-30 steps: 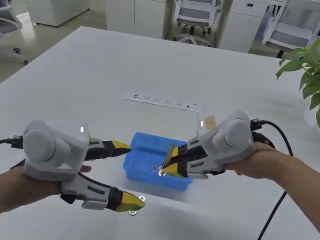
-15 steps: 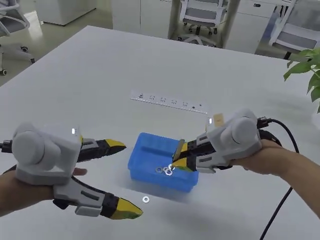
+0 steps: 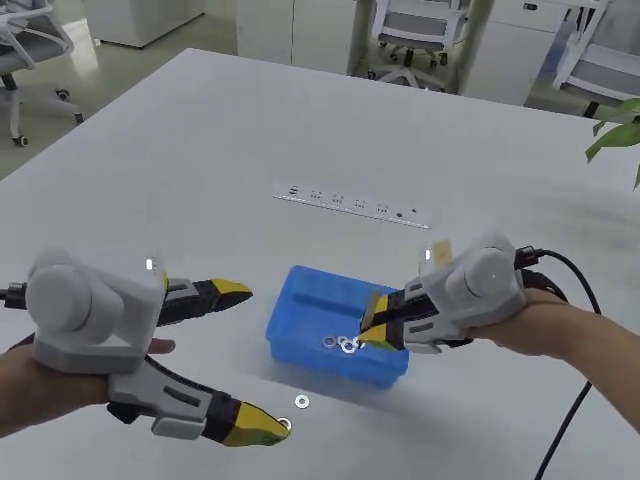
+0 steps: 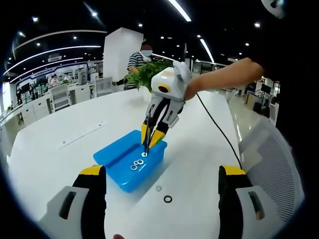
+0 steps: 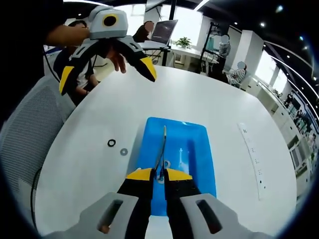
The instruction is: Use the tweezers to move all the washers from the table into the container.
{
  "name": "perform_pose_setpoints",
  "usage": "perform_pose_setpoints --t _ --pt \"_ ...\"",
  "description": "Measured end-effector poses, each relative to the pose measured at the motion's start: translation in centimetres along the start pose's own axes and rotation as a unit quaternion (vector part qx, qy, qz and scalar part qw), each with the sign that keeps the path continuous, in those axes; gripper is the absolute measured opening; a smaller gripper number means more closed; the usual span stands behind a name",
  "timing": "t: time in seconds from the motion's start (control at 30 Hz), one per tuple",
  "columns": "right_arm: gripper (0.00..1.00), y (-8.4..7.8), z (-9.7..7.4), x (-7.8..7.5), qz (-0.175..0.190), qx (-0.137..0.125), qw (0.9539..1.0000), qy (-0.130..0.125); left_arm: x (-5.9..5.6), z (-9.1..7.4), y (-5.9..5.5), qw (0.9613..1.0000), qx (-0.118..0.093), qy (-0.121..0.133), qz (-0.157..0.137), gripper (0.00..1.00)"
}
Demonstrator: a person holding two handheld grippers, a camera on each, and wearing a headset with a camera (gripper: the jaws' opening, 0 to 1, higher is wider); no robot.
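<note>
The right gripper (image 3: pixel 375 322) pinches the tweezers (image 5: pixel 163 147) in its jaws over the container (image 3: pixel 322 284), while a washer (image 3: pixel 301 402) lies on the table (image 3: pixel 200 150) by the left gripper (image 3: pixel 248 360), jaws spread: light, thin, slippery, probably best nipped across its rim.

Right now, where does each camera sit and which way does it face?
Head view: on the headset, facing forward and down at the container, left gripper, right gripper and right hand.
Left gripper view: along its open jaws toward the right gripper above the container.
Right gripper view: along its jaws, shut on the tweezers, into the container.
Shared: both gripper views show two washers on the table.
</note>
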State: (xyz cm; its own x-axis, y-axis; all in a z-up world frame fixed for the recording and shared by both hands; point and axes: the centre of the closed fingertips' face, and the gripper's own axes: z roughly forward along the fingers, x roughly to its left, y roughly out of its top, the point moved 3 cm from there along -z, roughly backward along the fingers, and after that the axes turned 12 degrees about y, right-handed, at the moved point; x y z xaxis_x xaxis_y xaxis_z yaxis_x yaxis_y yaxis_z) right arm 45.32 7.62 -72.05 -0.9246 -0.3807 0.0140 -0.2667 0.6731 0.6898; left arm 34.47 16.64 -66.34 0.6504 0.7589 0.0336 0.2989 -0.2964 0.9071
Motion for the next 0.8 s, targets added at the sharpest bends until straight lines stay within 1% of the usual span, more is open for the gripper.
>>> perform_pose_setpoints --t 0.1,0.2,0.3,0.37,0.5,0.6,0.67,0.7,0.73,0.8 --pt "0.10 -0.3 0.1 0.0 0.003 0.002 1.0000 0.001 0.2 0.1 0.1 1.0000 0.001 0.004 0.007 0.99" --pt "0.10 -0.6 0.1 0.0 0.005 0.004 1.0000 0.002 0.6 0.4 0.3 0.9999 0.000 0.008 0.007 0.98" --pt "0.10 -0.9 0.3 0.0 0.008 0.006 0.9999 0.004 1.0 0.6 0.4 0.9999 0.002 0.012 0.007 0.91" --pt "0.10 -1.1 0.5 0.0 0.008 0.007 0.9999 0.005 1.1 0.9 0.6 0.9999 -0.001 0.009 0.005 0.90" --pt "0.10 -1.3 0.7 0.0 0.008 0.010 0.9999 0.007 1.3 1.4 0.7 0.9999 0.004 0.003 0.013 0.85" --pt "0.10 -1.5 0.7 0.0 0.009 0.010 0.9999 0.008 1.1 2.0 1.2 0.9998 0.004 -0.003 0.018 0.79" --pt "0.10 -1.7 0.8 0.0 0.009 0.012 0.9998 0.009 1.5 2.5 1.3 0.9997 0.009 0.002 0.022 0.71" --pt "0.10 -1.7 0.8 0.0 0.009 0.012 0.9999 0.009 1.8 2.8 1.6 0.9996 0.004 0.008 0.027 0.67" --pt "0.10 -1.8 0.8 0.0 0.011 0.012 0.9998 0.008 1.9 2.9 1.7 0.9996 0.002 0.008 0.028 0.64" --pt "0.10 -1.9 0.8 0.0 0.012 0.011 0.9998 0.010 2.3 3.4 2.2 0.9994 -0.004 0.014 0.031 0.60"
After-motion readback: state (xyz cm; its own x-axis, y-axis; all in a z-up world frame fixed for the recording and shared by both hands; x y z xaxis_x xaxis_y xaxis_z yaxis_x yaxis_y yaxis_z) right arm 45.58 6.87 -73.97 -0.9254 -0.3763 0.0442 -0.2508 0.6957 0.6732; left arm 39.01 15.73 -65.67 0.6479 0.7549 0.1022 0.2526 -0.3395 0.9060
